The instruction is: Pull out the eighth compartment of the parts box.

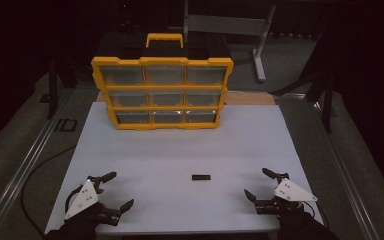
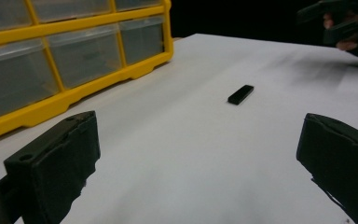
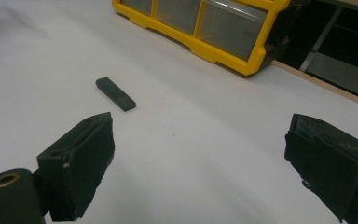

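Observation:
A small flat black bar [image 1: 200, 177] lies on the white tabletop [image 1: 180, 150] between my two grippers; it also appears in the left gripper view [image 2: 240, 94] and the right gripper view [image 3: 115, 94]. My left gripper [image 1: 121, 190] rests at the near left with jaws wide open and nothing between them [image 2: 200, 163]. At the near right my right gripper [image 1: 256, 184] is open too, empty [image 3: 198, 163]. A yellow organizer case [image 1: 162, 92] with clear drawers stands upright at the far side of the table.
The organizer's yellow frame [image 2: 74, 98] is off to the left in the left gripper view and at the top [image 3: 223, 51] in the right gripper view. A grey metal stand [image 1: 257, 45] is behind the table. Dark floor surrounds the table.

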`<act>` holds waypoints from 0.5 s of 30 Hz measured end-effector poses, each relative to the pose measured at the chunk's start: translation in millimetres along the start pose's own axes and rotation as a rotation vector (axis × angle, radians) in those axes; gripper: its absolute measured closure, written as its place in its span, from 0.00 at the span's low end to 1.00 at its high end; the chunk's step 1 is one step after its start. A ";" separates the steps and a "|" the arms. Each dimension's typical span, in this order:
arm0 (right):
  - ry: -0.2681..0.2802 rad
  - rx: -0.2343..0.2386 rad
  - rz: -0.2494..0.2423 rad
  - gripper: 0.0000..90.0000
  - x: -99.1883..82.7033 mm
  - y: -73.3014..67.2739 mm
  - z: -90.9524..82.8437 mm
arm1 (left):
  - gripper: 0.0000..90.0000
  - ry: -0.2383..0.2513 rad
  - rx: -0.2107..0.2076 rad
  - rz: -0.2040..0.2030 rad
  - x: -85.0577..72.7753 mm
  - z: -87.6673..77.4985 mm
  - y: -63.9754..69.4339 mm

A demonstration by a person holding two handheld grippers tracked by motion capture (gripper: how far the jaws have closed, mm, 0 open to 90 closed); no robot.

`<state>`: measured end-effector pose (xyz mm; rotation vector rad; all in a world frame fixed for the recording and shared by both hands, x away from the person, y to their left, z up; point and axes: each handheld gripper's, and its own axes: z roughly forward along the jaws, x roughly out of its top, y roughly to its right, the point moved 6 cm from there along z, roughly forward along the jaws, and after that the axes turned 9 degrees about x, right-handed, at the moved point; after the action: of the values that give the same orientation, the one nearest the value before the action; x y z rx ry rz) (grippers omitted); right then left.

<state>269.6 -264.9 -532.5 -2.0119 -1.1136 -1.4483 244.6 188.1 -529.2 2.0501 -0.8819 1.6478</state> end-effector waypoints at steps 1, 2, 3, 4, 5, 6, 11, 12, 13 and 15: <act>0.002 0.000 -0.002 0.09 0.3 -0.2 0.1 | 0.00 0.000 -0.002 -0.002 0.4 0.3 0.5; 0.001 -0.001 -0.005 0.09 0.4 -0.2 0.2 | 0.00 -0.003 -0.003 0.002 0.7 0.8 0.9; 0.001 0.000 -0.007 0.09 0.5 -0.4 0.4 | 0.00 -0.002 -0.003 0.003 1.0 1.0 1.3; 0.002 0.000 -0.008 0.09 0.7 -0.8 0.5 | 0.00 -0.002 -0.005 0.001 1.2 1.3 1.5; 0.002 -0.001 -0.008 0.09 0.8 -1.0 0.6 | 0.00 -0.005 -0.008 0.008 1.7 1.5 1.5; 0.002 -0.003 -0.009 0.09 0.9 -0.9 0.5 | 0.00 -0.002 -0.009 0.003 2.4 1.6 1.8; 0.003 -0.005 -0.012 0.09 1.3 -2.3 1.0 | 0.00 0.003 -0.008 0.012 9.9 0.9 0.7; 0.003 -0.003 -0.012 0.09 1.4 -2.8 1.4 | 0.00 0.010 -0.009 0.011 12.5 0.9 0.5; 0.002 -0.007 -0.015 0.09 1.7 -3.1 1.6 | 0.00 0.009 -0.010 0.013 14.8 0.5 0.1; 0.004 -0.006 -0.017 0.09 2.3 -3.7 1.4 | 0.00 0.011 -0.012 0.025 19.6 0.5 0.0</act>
<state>267.8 -260.9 -531.4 -2.0072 -1.1283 -1.4648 247.4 183.0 -510.5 2.0274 -0.9147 1.6611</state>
